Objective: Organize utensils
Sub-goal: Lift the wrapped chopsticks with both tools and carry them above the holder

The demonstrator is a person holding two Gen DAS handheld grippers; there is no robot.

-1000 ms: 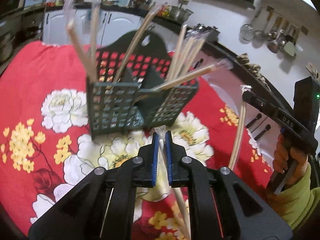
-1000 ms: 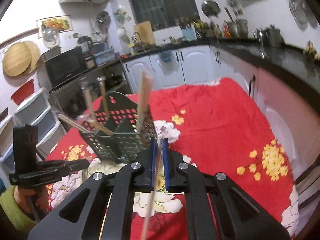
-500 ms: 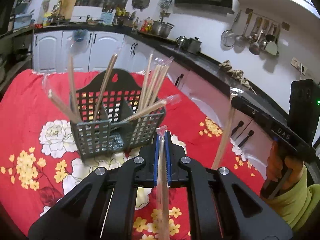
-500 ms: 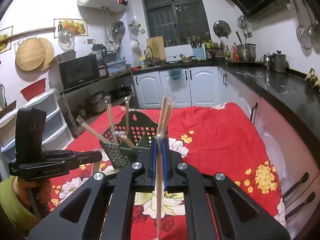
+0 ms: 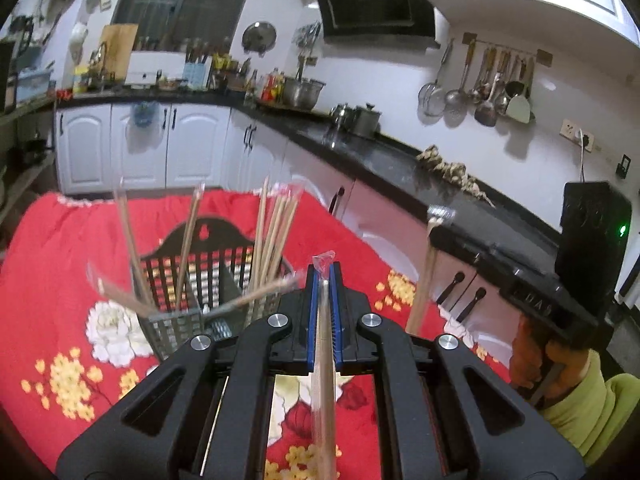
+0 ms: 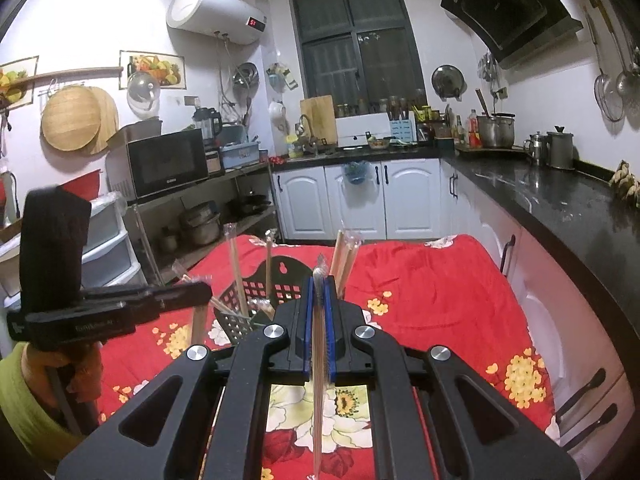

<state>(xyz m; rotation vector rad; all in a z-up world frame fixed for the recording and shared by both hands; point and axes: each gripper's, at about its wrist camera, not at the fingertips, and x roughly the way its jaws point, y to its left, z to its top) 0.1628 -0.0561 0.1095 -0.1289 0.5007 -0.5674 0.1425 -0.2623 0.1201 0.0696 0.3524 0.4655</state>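
- My left gripper [image 5: 323, 300] is clenched on a pair of plastic-wrapped chopsticks [image 5: 325, 360], the blue pads pinching it near its top so that the crimped wrapper tip stands just above the fingers and the long end hangs free below.
- My right gripper [image 6: 319, 312] is likewise clamped on a second wrapped pair [image 6: 318, 380], held the same way, near upright and gripped high, which I judge leaves the lower end free to drop into a compartment.
- Both tools are raised well above the red floral tablecloth [image 5: 48, 240], levelled toward the kitchen counters, with my hands in green sleeves gripping the handles from below.
- The dark perforated utensil basket [image 5: 192, 312] stands on the cloth ahead and to the left of my left gripper, near the table's middle; in the right view the basket [image 6: 264, 296] sits just beyond the fingertips.
- Wrapped chopsticks already lean in its compartments, a bunch [image 5: 276, 232] at the right side, others splayed left.
- My two pairs are still outside it; lowering them in looks like the next step.
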